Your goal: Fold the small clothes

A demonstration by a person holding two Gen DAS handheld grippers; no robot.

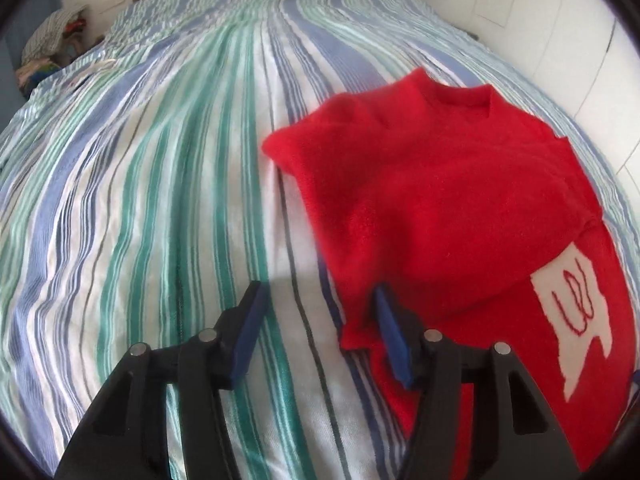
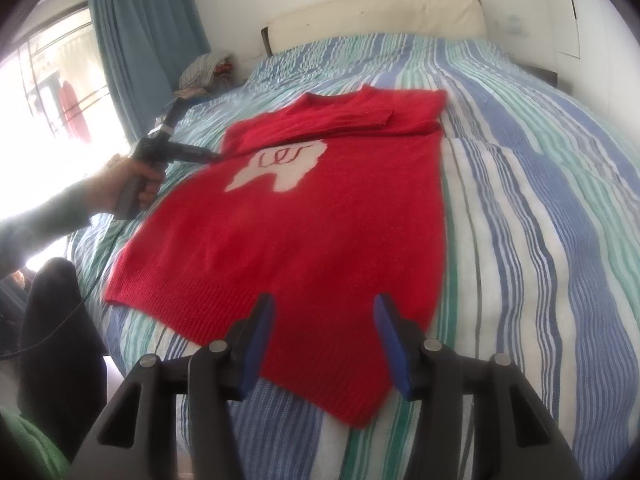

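Note:
A small red knitted sweater [image 2: 288, 236] with a white motif [image 2: 280, 170] lies flat on the striped bed, sleeves folded across the chest. In the left wrist view the sweater [image 1: 440, 200] fills the right side, a folded sleeve on top. My left gripper [image 1: 318, 296] is open and empty at the sweater's left edge, its right finger over the red fabric. It also shows in the right wrist view [image 2: 216, 156], held in a hand. My right gripper [image 2: 324, 308] is open and empty just above the sweater's bottom hem.
The striped bedspread [image 2: 540, 240] covers the whole bed. A pile of clothes [image 2: 204, 70] sits at the bed's far left by the blue curtain [image 2: 148, 40]. A white wall and wardrobe [image 1: 560, 40] run along the right side. The headboard [image 2: 376, 16] is at the far end.

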